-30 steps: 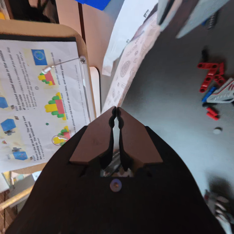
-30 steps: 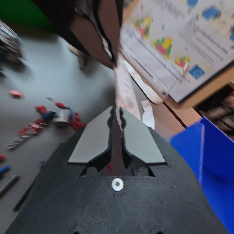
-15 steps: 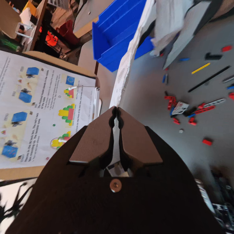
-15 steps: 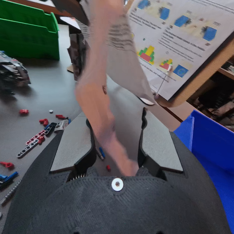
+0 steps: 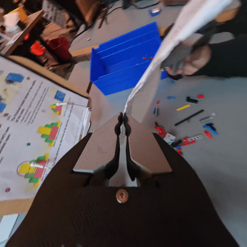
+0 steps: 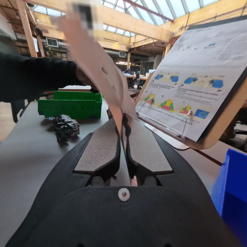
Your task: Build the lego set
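Note:
A printed paper sheet (image 5: 147, 82) hangs stretched between both grippers above the grey table. My left gripper (image 5: 122, 115) is shut on its lower edge. The sheet rises to the upper right, where a hand (image 5: 196, 61) holds the other gripper. In the right wrist view, my right gripper (image 6: 123, 117) is shut on the same sheet (image 6: 96, 64), which bends up and to the left. Loose red, blue and black lego pieces (image 5: 187, 140) lie on the table. A partly built black and grey model (image 6: 65, 125) stands in front of a green bin (image 6: 69, 105).
An instruction board on a wooden stand (image 5: 33, 127) is on the left, and on the right in the right wrist view (image 6: 193, 86). A blue bin (image 5: 120, 60) stands at the table's far edge, low right in the right wrist view (image 6: 233, 187). A black sleeve (image 6: 33, 74) reaches in behind the sheet.
My right gripper, shut a second ago, opened around the sheet and is now shut on it again. Both grippers have risen and swung, so more of the table and room shows.

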